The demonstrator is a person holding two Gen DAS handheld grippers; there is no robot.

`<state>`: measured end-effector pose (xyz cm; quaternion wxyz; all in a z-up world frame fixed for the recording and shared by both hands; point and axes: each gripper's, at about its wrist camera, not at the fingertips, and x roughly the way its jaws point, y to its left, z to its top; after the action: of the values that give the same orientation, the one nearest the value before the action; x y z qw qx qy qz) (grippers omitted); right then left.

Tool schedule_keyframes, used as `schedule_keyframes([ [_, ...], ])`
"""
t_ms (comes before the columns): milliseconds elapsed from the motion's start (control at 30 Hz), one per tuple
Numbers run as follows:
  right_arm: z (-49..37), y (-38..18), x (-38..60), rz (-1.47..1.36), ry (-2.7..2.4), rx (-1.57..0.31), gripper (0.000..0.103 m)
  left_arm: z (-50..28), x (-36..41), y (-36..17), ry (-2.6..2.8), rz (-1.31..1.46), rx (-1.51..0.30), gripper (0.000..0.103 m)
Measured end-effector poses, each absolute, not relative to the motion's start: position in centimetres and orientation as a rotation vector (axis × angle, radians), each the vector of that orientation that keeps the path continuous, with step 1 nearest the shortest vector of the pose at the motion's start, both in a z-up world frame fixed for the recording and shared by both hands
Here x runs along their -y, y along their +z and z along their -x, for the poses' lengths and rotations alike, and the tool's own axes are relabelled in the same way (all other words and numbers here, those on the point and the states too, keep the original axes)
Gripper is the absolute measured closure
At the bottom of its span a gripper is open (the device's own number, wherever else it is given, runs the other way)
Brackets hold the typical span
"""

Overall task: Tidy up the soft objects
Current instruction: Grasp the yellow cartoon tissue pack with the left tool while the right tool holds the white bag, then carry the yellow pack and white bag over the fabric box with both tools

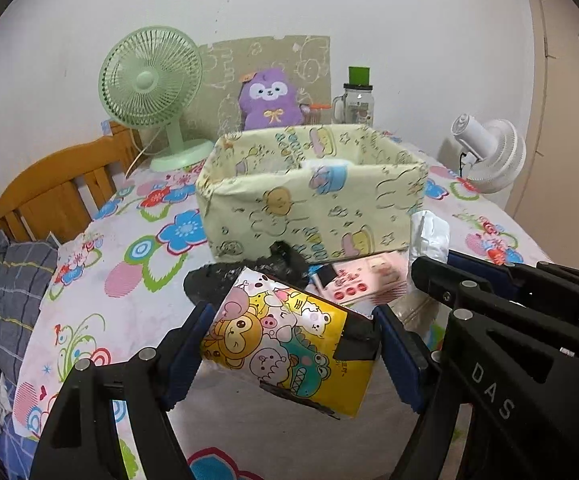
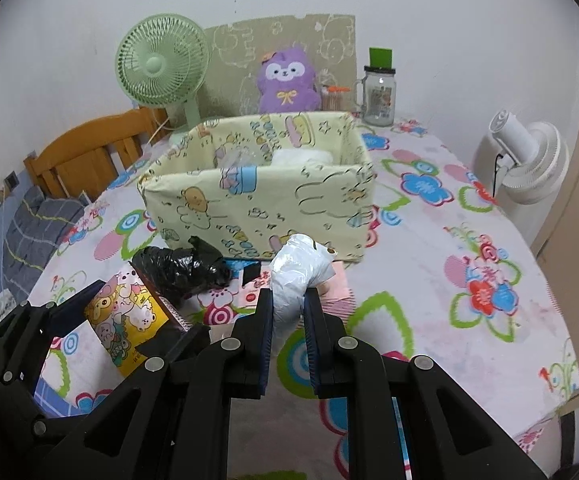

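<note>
Left gripper (image 1: 293, 344) fingers clamp a yellow cartoon-print packet (image 1: 289, 340), crinkled, tilted. Right gripper (image 2: 287, 312) fingers pinch a white plastic bag (image 2: 301, 268), bunched, before the fabric box (image 2: 257, 200).

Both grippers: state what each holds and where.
Left gripper clamps the cartoon packet across its sides. Right gripper pinches the white plastic bag at its lower end.

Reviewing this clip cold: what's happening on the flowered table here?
A person works two handheld grippers. The left gripper clamps a yellow cartoon-print pack, lifted off the table; the right gripper is shut on a crumpled white plastic bag. Both are in front of the pale yellow fabric bin. A black bag and a pink packet lie on the tablecloth.
</note>
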<state>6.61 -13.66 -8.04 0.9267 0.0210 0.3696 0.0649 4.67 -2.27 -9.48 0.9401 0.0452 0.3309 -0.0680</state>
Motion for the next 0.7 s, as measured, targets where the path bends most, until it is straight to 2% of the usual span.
schedule_keyframes([
  [700, -5.8, -2.1, 16.3, -0.05, 0.117, -0.653, 0.086, -4.3, 4.6, -3.8, -0.147, -0.104, -0.595, 0.022],
])
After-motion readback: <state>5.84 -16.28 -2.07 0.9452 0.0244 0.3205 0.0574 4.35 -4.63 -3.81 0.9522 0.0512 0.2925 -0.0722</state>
